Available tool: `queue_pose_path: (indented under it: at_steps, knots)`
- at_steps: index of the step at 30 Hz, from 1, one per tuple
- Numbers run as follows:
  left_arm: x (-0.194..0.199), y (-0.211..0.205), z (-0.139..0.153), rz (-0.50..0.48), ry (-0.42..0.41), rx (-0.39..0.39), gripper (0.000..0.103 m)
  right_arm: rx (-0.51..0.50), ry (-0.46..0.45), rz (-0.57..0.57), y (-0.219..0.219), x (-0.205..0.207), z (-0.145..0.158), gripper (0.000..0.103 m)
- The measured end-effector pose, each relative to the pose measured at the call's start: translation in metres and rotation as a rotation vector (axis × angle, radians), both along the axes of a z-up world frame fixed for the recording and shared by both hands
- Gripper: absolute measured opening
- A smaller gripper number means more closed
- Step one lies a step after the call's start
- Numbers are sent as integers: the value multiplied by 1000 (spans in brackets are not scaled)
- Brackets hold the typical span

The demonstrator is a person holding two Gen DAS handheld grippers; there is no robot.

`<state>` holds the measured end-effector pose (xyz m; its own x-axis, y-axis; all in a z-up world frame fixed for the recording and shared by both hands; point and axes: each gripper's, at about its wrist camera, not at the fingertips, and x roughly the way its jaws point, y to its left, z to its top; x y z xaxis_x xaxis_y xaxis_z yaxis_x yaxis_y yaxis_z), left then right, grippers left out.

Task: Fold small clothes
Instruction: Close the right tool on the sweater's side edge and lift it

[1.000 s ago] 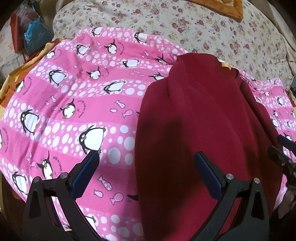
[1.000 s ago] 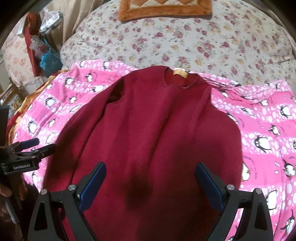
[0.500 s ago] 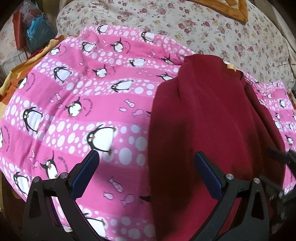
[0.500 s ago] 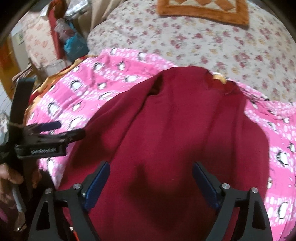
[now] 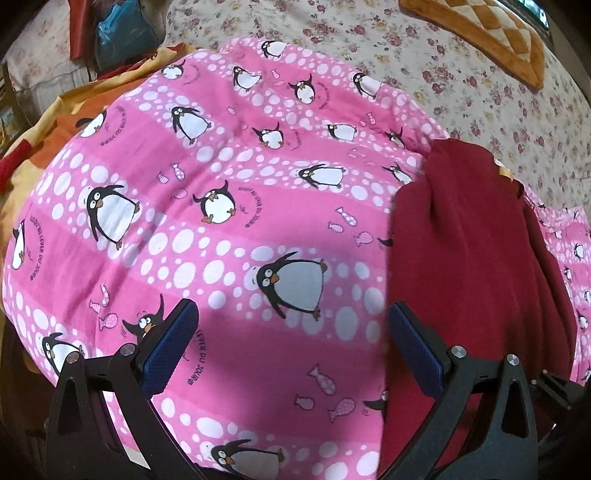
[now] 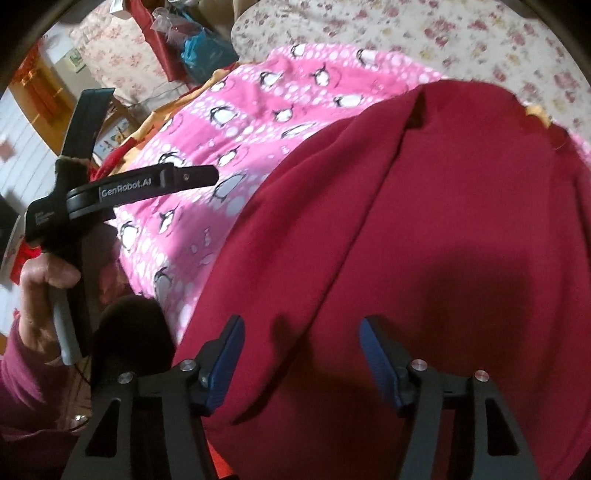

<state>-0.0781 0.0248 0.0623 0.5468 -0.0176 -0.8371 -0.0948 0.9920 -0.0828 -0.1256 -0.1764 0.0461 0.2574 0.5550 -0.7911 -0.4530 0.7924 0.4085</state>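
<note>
A dark red sweater (image 6: 424,229) lies spread on a pink penguin-print blanket (image 5: 221,221), collar at the far end. In the left wrist view the sweater (image 5: 472,266) is at the right. My left gripper (image 5: 291,347) is open and empty, hovering over the blanket just left of the sweater's edge. It also shows in the right wrist view (image 6: 207,175), held in a hand at the left. My right gripper (image 6: 301,354) is open and empty, low over the sweater's near hem.
The blanket (image 6: 258,110) lies on a floral bedspread (image 5: 461,74). An orange patchwork cushion (image 5: 480,33) sits at the far right. A blue bag (image 6: 207,55) and red items stand beyond the bed's left side.
My left gripper has moved left, off the sweater and over the blanket. My right gripper has swung left and lower toward the sweater's near hem, and its jaws have narrowed somewhat.
</note>
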Motion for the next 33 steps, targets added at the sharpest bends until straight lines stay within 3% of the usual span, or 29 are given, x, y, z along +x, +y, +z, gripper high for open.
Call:
queue_pose_path:
  at_steps: [7, 12, 14, 17, 24, 33]
  knots:
    - [5, 1, -8, -6, 16, -15, 102, -45, -5, 20, 20, 5, -9, 61]
    - [8, 2, -9, 2, 21, -25, 102, -58, -64, -18, 26, 10, -9, 33]
    - [9, 2, -9, 5, 22, -25, 102, -47, -70, -42, 23, 14, -7, 15]
    - [11, 4, -8, 10, 18, -18, 102, 31, -70, -29, 13, 18, 3, 4]
    - [13, 6, -5, 22, 12, -28, 102, 33, -154, -54, -12, 26, 39, 4]
    - [21, -8, -3, -7, 15, -15, 102, -170, -303, -176, -77, 59, 87, 4]
